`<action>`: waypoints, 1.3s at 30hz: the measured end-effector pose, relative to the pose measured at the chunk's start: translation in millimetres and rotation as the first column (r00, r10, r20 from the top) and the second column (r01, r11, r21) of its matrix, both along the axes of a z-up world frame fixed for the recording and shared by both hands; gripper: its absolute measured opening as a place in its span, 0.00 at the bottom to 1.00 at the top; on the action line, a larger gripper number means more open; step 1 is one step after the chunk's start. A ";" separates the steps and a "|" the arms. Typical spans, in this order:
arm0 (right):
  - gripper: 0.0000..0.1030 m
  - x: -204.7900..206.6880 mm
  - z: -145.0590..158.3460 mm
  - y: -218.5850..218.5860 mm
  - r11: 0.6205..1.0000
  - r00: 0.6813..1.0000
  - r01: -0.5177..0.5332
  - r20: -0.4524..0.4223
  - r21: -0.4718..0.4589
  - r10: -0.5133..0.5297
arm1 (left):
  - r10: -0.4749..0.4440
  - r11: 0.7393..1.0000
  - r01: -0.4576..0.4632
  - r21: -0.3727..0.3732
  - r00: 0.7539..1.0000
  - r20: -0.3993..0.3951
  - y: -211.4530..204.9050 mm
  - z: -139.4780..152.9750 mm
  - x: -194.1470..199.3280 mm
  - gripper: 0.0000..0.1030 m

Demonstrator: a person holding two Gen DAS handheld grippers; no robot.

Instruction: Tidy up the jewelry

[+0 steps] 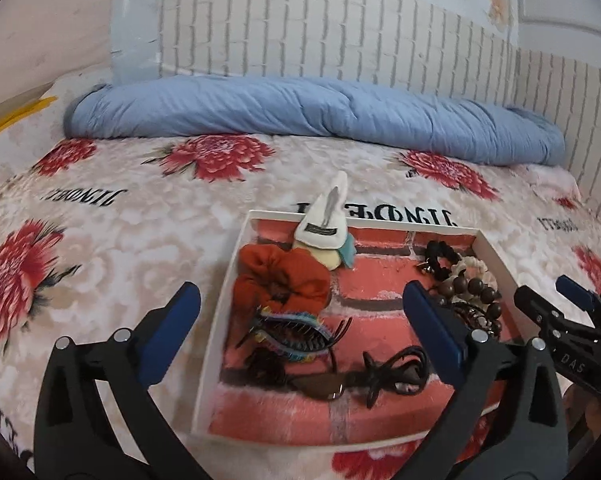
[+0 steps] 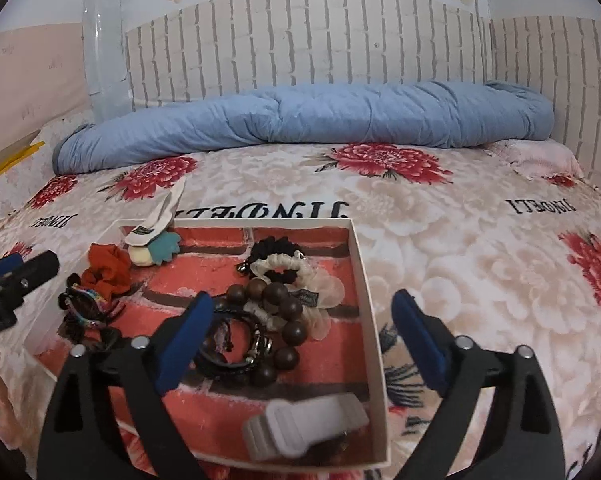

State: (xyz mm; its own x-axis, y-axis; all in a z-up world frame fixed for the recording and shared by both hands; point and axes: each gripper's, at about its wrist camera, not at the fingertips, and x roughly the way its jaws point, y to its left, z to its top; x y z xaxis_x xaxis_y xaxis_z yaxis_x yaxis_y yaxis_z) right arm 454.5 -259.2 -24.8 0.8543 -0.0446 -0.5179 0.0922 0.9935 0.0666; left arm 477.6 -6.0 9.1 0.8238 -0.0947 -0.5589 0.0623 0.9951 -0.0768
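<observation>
A shallow white tray [image 1: 236, 264] with a red brick-pattern lining lies on the bed and shows in the right wrist view [image 2: 364, 280] too. It holds an orange scrunchie [image 1: 284, 276], a dark hair claw [image 1: 296, 332], a black cord [image 1: 396, 372], a brown bead bracelet [image 2: 284, 312], black and cream scrunchies [image 2: 276, 264] and a grey-white band [image 2: 300, 428]. A white pouch [image 1: 324, 220] leans on the tray's far rim. My left gripper [image 1: 300, 324] is open above the tray's left half. My right gripper [image 2: 304, 336] is open over the tray's right side; it also shows in the left wrist view [image 1: 556, 292].
The bed has a floral blanket [image 1: 100, 248] with red flowers. A rolled blue quilt [image 1: 300, 108] lies along the far side against a brick-pattern wall [image 1: 300, 32]. A clear plastic sheet [image 1: 136, 20] hangs at the back left.
</observation>
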 end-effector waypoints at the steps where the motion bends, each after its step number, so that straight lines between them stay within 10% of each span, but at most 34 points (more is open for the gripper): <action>1: 0.92 -6.3 3.4 -0.3 1.000 1.000 0.003 0.007 0.002 -0.003 | 0.004 1.000 -0.004 -0.003 1.000 0.001 2.1 1.9 -4.7 0.95; 24: 0.96 -227.0 3.0 11.8 1.000 0.994 -0.011 0.112 -0.027 0.014 | 0.029 0.997 -0.040 0.067 0.988 0.153 -6.0 -12.1 -234.0 0.95; 32: 0.96 -255.9 -10.0 6.0 0.999 0.985 0.021 0.172 -0.041 -0.014 | 0.027 0.993 -0.050 0.106 0.977 0.211 -24.7 -23.8 -266.0 0.95; 39: 0.96 -262.9 -12.6 -0.7 1.000 0.978 0.029 0.208 -0.002 -0.027 | 0.058 0.998 -0.059 -0.001 0.980 0.188 -2.6 -29.4 -265.5 0.95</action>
